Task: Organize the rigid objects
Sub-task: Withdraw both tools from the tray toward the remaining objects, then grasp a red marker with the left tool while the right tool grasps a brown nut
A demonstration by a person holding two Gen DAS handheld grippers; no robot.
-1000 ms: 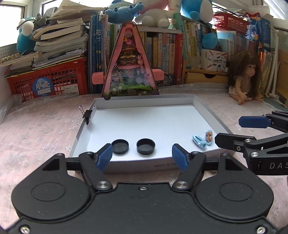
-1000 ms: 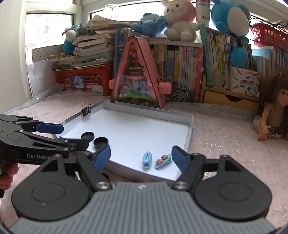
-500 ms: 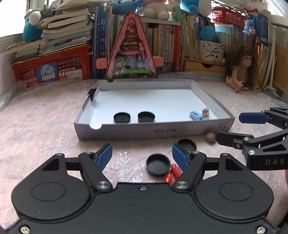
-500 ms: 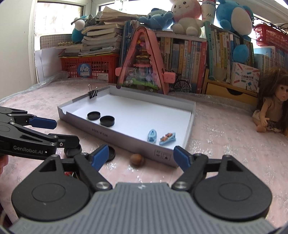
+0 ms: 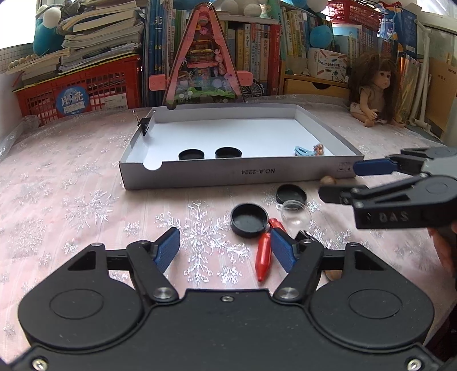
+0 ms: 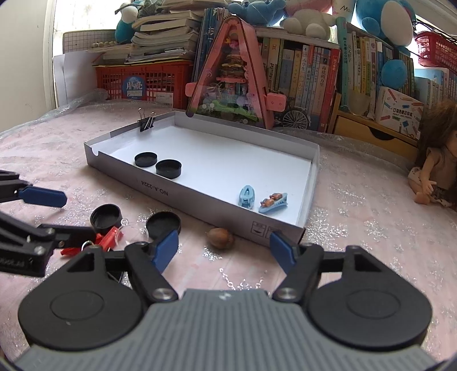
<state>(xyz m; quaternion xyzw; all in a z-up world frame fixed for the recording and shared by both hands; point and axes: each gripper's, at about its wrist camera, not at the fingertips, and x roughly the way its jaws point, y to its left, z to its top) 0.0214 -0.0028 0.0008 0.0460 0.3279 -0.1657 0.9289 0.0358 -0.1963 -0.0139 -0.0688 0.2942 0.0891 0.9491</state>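
We see the red clip (image 5: pixel 263 258) partly behind the left tongs' pad; the doll (image 6: pixel 437 168) is cut by the right view's edge; 1 brown thing (image 5: pixel 333 274) stays unidentifiable.

Daylight from a far-left window (image 6: pixel 74 17) falls on a bookshelf (image 6: pixel 308 71) packed along the far wall behind the pink snowflake-patterned surface (image 5: pixel 71 185).

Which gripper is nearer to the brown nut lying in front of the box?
Right. The nut lies just ahead of the right gripper, between its open fingers. The left gripper sits further off, over by the red clip.
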